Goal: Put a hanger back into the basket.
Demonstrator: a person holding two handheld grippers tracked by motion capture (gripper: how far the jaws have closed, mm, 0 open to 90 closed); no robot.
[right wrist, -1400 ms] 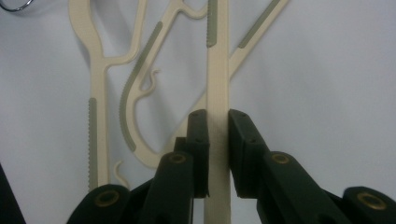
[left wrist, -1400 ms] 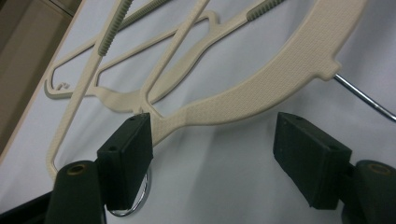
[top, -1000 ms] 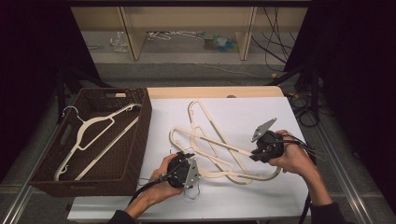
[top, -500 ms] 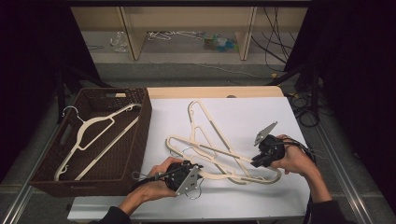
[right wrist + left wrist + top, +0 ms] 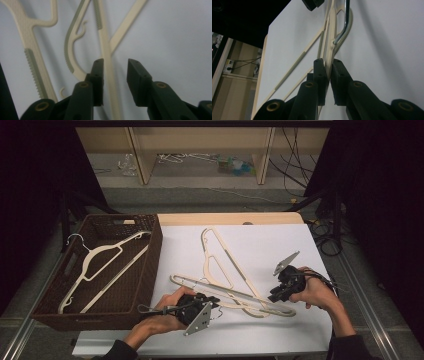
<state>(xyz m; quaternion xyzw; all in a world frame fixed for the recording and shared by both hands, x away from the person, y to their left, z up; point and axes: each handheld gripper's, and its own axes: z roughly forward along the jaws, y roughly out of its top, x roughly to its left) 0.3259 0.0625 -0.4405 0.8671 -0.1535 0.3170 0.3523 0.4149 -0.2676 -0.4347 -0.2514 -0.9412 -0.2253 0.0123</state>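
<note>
Two cream plastic hangers lie crossed on the white table top [image 5: 270, 245]. My left gripper [image 5: 214, 299] is shut on the near hanger [image 5: 250, 297], and its jaws have just closed on it. In the left gripper view the left gripper [image 5: 328, 61] pinches that hanger's thin bar [image 5: 331, 37] just short of the metal hook [image 5: 345, 22]. My right gripper [image 5: 274, 297] is at the hanger's other end, and its jaws have just been opening. In the right gripper view the right gripper [image 5: 115, 61] is open, with the bar [image 5: 106, 50] loose between the jaws. The second hanger [image 5: 215, 252] points toward the back.
A dark woven basket [image 5: 155, 245] stands at the table's left edge with a third hanger [image 5: 100, 260] inside. Behind the table a low shelf [image 5: 200, 162] holds small clutter. Cables [image 5: 330, 240] run over the floor at the right.
The left jaws have closed on the near hanger's bar. The right jaws, shut on its other end before, have come apart, and the right hand has sunk slightly toward the table.
</note>
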